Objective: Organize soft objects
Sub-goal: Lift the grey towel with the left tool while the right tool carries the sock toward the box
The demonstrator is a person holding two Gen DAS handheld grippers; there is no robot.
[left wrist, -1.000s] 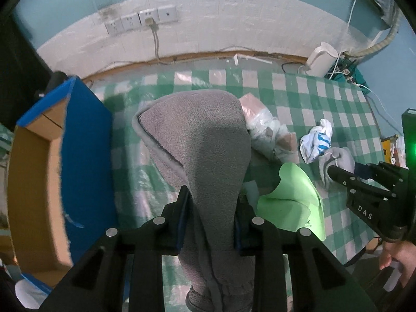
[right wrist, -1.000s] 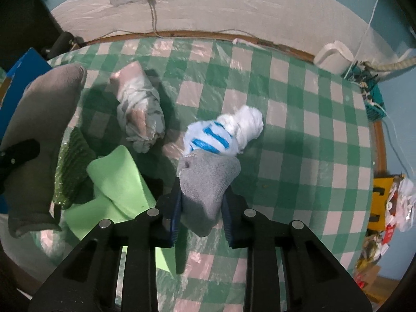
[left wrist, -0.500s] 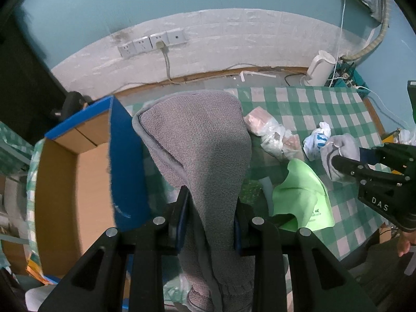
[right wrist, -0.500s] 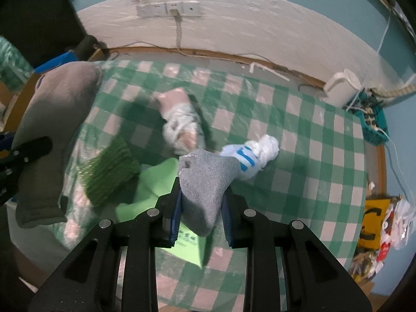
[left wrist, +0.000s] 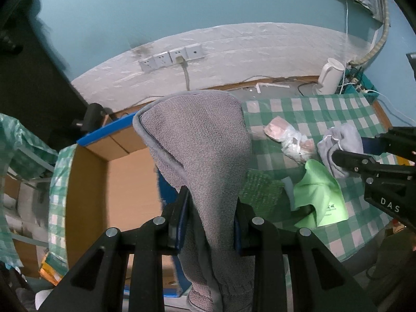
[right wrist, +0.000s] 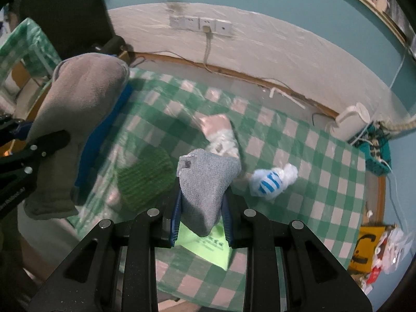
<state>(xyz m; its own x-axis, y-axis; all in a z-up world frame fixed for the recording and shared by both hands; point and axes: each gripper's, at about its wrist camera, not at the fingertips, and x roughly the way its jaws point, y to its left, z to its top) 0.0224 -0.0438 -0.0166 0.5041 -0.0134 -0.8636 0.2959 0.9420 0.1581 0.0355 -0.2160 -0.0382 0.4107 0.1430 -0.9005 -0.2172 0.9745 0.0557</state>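
My left gripper (left wrist: pixel 209 218) is shut on a large grey towel (left wrist: pixel 200 150), held high above the table's left end beside an open cardboard box with blue flaps (left wrist: pixel 124 182). The towel also shows in the right wrist view (right wrist: pixel 78 119). My right gripper (right wrist: pixel 201 208) is shut on a small grey sock (right wrist: pixel 208 179), raised over the green checked table (right wrist: pixel 312 182); it shows in the left wrist view (left wrist: pixel 343 145). On the table lie a light green cloth (left wrist: pixel 317 195), a dark green knitted cloth (right wrist: pixel 144 176), a white and blue bundle (right wrist: pixel 270 182) and a pink bundle in clear plastic (left wrist: pixel 288 137).
A white kettle (left wrist: pixel 330 75) and a teal basket of cables (right wrist: pixel 377 150) stand at the table's far right corner. Wall sockets (left wrist: pixel 171 58) sit on the white wall behind. Green checked plastic-covered shelves (left wrist: pixel 15 145) are left of the box.
Both grippers have risen and shifted left with their loads. The box interior has come into fuller view under the towel, and the table looks farther away.
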